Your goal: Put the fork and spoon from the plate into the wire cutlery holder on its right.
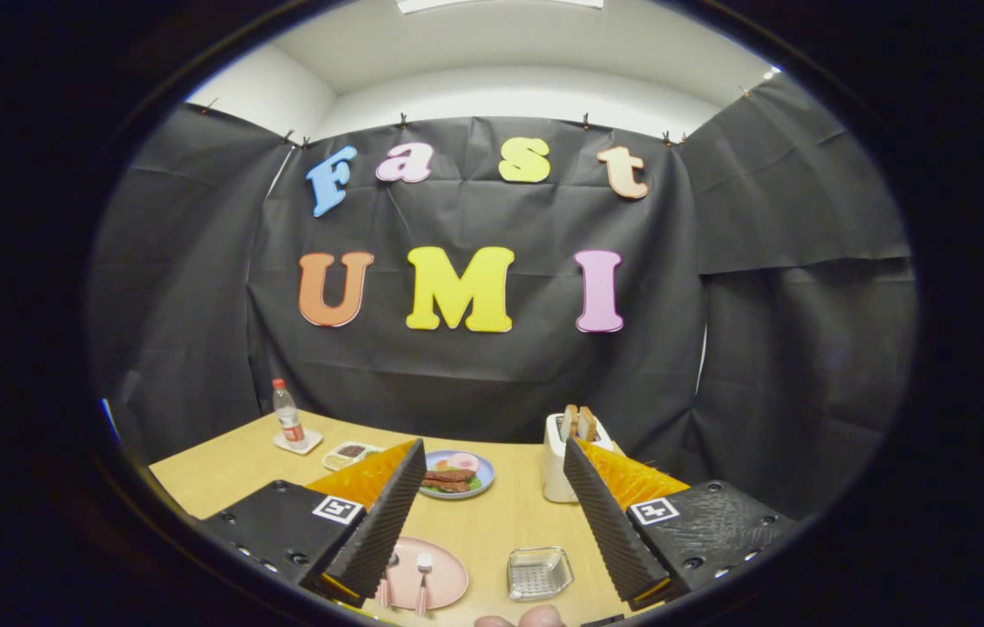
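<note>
A pink plate [440,576] lies on the wooden table, low between my fingers and close to the left one. On it rest a fork [422,582] and, partly hidden by the left finger, a spoon [387,585], both with pale handles. To the plate's right sits the square wire cutlery holder [539,572]. My gripper [492,505] hovers well above them, open, with nothing between its fingers.
Beyond the fingers a blue plate of food [455,475] sits mid-table. A white toaster with bread slices [563,453] stands behind the right finger. A water bottle [287,414] on a coaster and a small divided dish [349,454] lie at the far left. A fingertip [520,619] shows at the table's near edge.
</note>
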Available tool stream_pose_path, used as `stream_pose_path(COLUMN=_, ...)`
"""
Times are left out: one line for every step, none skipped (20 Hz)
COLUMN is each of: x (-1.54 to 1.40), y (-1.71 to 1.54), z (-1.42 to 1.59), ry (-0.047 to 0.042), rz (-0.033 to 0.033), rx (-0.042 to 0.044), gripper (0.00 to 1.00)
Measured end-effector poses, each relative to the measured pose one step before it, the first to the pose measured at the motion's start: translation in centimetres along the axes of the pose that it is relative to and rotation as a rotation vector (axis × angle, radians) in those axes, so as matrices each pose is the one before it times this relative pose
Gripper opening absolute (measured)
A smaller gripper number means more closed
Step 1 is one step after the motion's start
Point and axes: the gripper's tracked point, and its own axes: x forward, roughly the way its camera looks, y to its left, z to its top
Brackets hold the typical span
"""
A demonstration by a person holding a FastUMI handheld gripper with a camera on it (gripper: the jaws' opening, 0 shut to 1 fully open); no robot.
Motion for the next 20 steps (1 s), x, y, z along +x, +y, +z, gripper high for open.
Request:
stream_pose_path(x=0.064, y=0.479, z=-0.568, ry=0.01703, rz=0.00735, rx=-0.00538, gripper=0.95)
stream_pose_path(x=0.196, y=0.487, z=-0.481, ry=0.01628, rz=0.00838, rx=-0.0046, gripper=0.95)
stream_pose_path(x=0.246, y=0.515, z=-0.704, ry=0.01976, rz=0.00848, rx=-0.00222, gripper=0.95)
stream_pose_path(x=0.111, y=0.577, z=-0.877, ry=0.02588, rz=0.01, rx=-0.00074, gripper=0.95)
stream_pose_path(x=0.259, y=0.636, z=-1.086, ry=0.03058, rz=0.01499, rx=-0.00035, gripper=0.95)
stream_pose_path(x=0.247, y=0.712, z=-1.084, ry=0.03159, rz=0.01369, rx=-0.00219, gripper=0.95)
stream_pose_path(x=0.297, y=0.548, z=-1.075, ry=0.02721, rz=0.0116, rx=-0.00365, gripper=0.95)
stream_pose_path(x=0.299, y=0.485, z=-1.181, ry=0.03, rz=0.0075, rx=-0.00307, gripper=0.95)
stream_pose_path(x=0.473, y=0.458, z=-1.323, ry=0.03059, rz=0.00706, rx=-0.00648, gripper=0.95)
stream_pose_path(x=0.391, y=0.421, z=-1.597, ry=0.03547, rz=0.00603, rx=-0.01091, gripper=0.96)
stream_pose_path(x=0.551, y=0.503, z=-1.988, ry=0.04825, rz=0.00715, rx=-0.01077, gripper=0.96)
stream_pose_path(x=0.777, y=0.226, z=-1.773, ry=0.05627, rz=0.0042, rx=-0.00262, gripper=0.95)
stream_pose_path(x=0.62, y=0.315, z=-1.482, ry=0.04398, rz=0.00712, rx=0.00358, gripper=0.95)
stream_pose_path(x=0.572, y=0.207, z=-1.248, ry=0.03513, rz=-0.00143, rx=-0.00232, gripper=0.96)
stream_pose_path(x=0.631, y=0.274, z=-1.207, ry=0.0359, rz=-0.00166, rx=-0.00984, gripper=0.96)
stream_pose_path(x=0.696, y=0.265, z=-0.839, ry=0.02392, rz=-0.00046, rx=-0.01247, gripper=0.96)
stream_pose_path(x=0.748, y=0.273, z=-0.997, ry=0.03248, rz=0.00119, rx=-0.01054, gripper=0.96)
stream_pose_path(x=0.593, y=0.308, z=-1.105, ry=0.03747, rz=0.00707, rx=-0.00408, gripper=0.96)
stream_pose_path(x=0.284, y=0.072, z=-0.981, ry=0.03052, rz=0.00489, rx=-0.00165, gripper=0.96)
stream_pose_path(x=0.39, y=0.188, z=-0.799, ry=0.0301, rz=0.00585, rx=-0.00543, gripper=0.96)
